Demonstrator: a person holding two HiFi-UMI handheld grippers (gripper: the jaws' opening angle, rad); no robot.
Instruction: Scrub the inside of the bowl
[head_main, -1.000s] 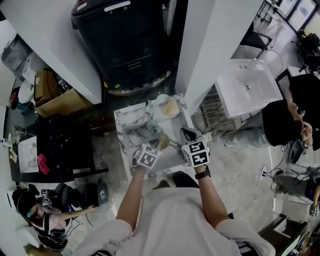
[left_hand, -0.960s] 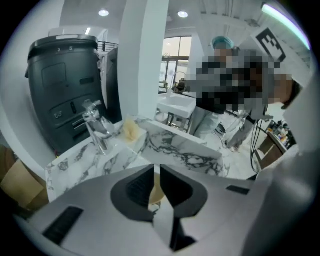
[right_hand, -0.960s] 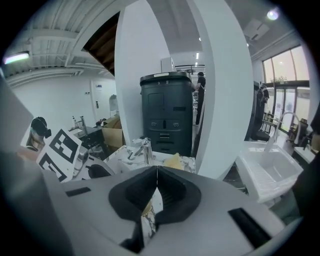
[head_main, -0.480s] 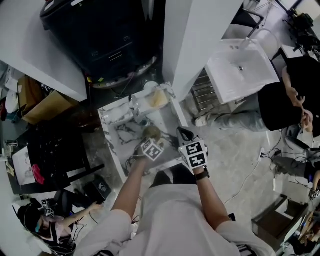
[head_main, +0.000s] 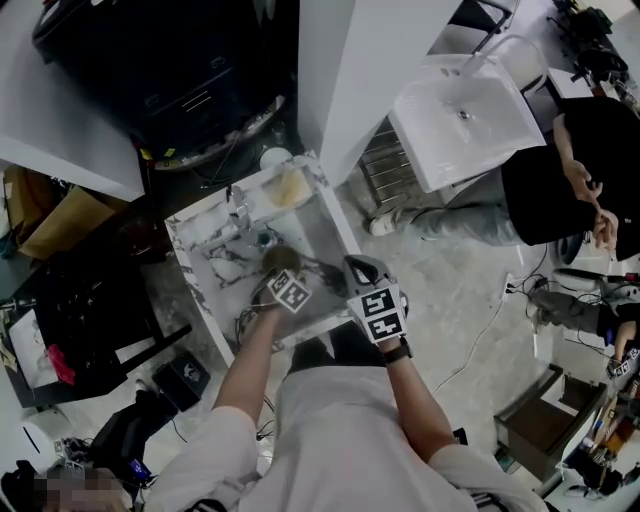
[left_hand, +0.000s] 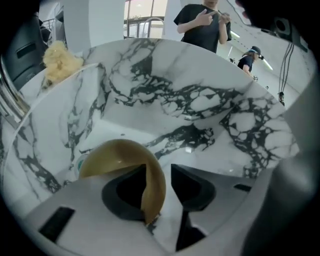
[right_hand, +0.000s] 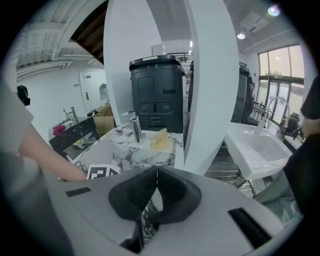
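— In front of the tap (right_hand: 136, 127), down in the marble basin (left_hand: 200, 100), is that the bowl (left_hand: 112, 157)?

— Yes, the tan one. It sits on the basin floor, on the near side of the tap, with its open side up towards the left gripper (left_hand: 159, 172).

— Has that gripper got hold of it?

— Not from where I stand. Its fingers have just swung wide and then come in a little. They straddle the bowl's rim: one finger is inside the bowl, the other outside, over the marble. The inner one is close against the wall and the outer one stands clear of it, so the fingers are apart, not clamped.

— And the right gripper (right_hand: 156, 174)?

— Its fingers are pressed together with nothing between them. It hovers over the near edge of the counter (head_main: 188, 245), nearer than the tap and to its right, beside the left gripper and not touching the bowl.

— What's the yellow stuff?

— A fluffy wad (right_hand: 160, 140), lying on the counter just to the right of the tap. Neither gripper touches it.

— And farther back?

— A dark bin (right_hand: 157, 90) stands behind the tap and a white pillar (right_hand: 210, 75) to the tap's right. Past the pillar there is a person in black (left_hand: 202, 25).
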